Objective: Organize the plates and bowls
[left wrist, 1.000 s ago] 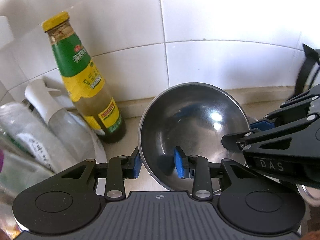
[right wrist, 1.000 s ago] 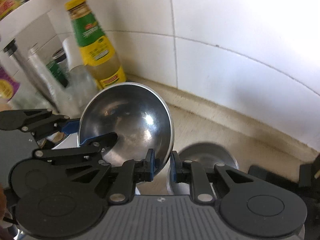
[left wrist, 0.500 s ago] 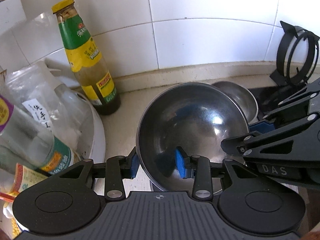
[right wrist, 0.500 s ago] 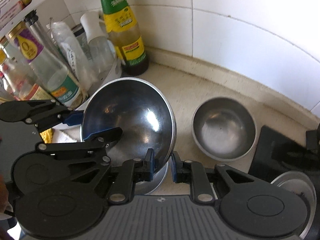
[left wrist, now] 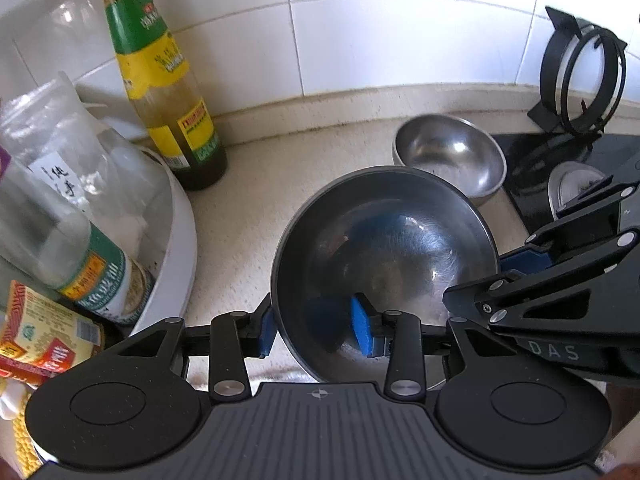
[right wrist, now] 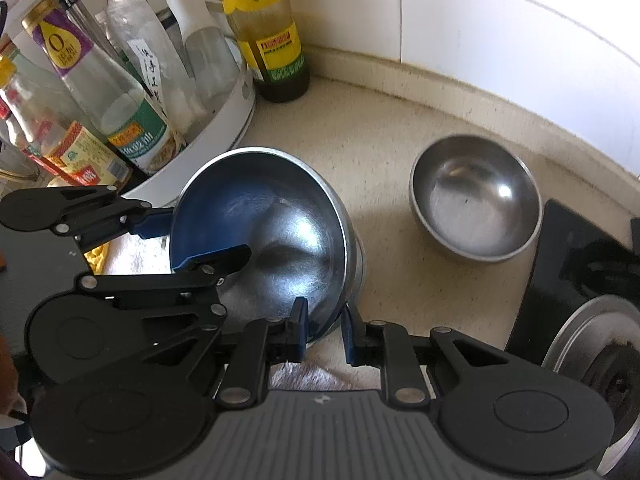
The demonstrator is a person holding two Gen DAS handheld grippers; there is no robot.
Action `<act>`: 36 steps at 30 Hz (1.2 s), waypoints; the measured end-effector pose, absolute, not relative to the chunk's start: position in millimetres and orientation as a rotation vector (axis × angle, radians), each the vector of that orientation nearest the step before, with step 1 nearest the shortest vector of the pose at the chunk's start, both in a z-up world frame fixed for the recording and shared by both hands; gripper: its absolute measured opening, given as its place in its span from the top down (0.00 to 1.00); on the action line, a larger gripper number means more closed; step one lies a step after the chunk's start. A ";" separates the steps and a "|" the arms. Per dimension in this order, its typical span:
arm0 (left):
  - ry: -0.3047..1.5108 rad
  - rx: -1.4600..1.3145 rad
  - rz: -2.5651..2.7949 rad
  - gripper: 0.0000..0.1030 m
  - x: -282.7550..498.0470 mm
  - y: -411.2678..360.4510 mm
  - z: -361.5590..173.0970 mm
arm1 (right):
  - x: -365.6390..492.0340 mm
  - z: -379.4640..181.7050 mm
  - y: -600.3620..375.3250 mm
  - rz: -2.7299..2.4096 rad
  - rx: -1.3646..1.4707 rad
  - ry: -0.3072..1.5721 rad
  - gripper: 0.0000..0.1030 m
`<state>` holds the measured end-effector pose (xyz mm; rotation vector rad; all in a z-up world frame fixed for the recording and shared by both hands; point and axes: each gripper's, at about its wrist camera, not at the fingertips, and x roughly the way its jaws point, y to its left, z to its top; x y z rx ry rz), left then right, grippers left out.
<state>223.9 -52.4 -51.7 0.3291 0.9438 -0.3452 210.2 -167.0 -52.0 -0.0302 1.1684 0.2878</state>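
A large steel bowl (left wrist: 384, 240) is held between both grippers, tilted, just above another steel vessel on the counter. My left gripper (left wrist: 316, 326) is shut on its left rim, one blue pad inside and one outside. My right gripper (right wrist: 325, 330) is shut on its right rim; it also shows in the left wrist view (left wrist: 520, 276). The large bowl also shows in the right wrist view (right wrist: 264, 236). A small steel bowl (left wrist: 448, 156) sits empty on the counter to the right, also in the right wrist view (right wrist: 474, 196).
A sauce bottle (left wrist: 164, 80) stands by the tiled wall. A white round tray (right wrist: 224, 120) with several bottles is at the left. A black stove top (right wrist: 580, 264) with a steel lid (right wrist: 592, 344) is at the right, and a black ring stand (left wrist: 580, 76) behind it.
Both grippers have lowered and pulled back with the large bowl. The view now looks down at the counter, and the small bowl and stove have come into view.
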 end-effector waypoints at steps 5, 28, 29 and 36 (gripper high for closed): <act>0.968 0.336 -0.350 0.55 226.6 -51.5 -61.4 | 210.7 -60.0 -166.8 0.282 -0.022 1.189 0.59; 0.899 0.259 -0.392 0.38 262.4 -93.8 -20.1 | 229.0 -21.7 -262.3 0.083 0.052 1.058 0.54; 0.898 0.260 -0.394 0.35 266.9 -101.6 -19.9 | 232.6 -23.3 -267.7 0.074 0.059 1.059 0.54; 0.950 0.251 -0.390 0.28 303.2 -143.3 -42.3 | 255.0 -38.8 -294.9 0.072 0.118 1.067 0.49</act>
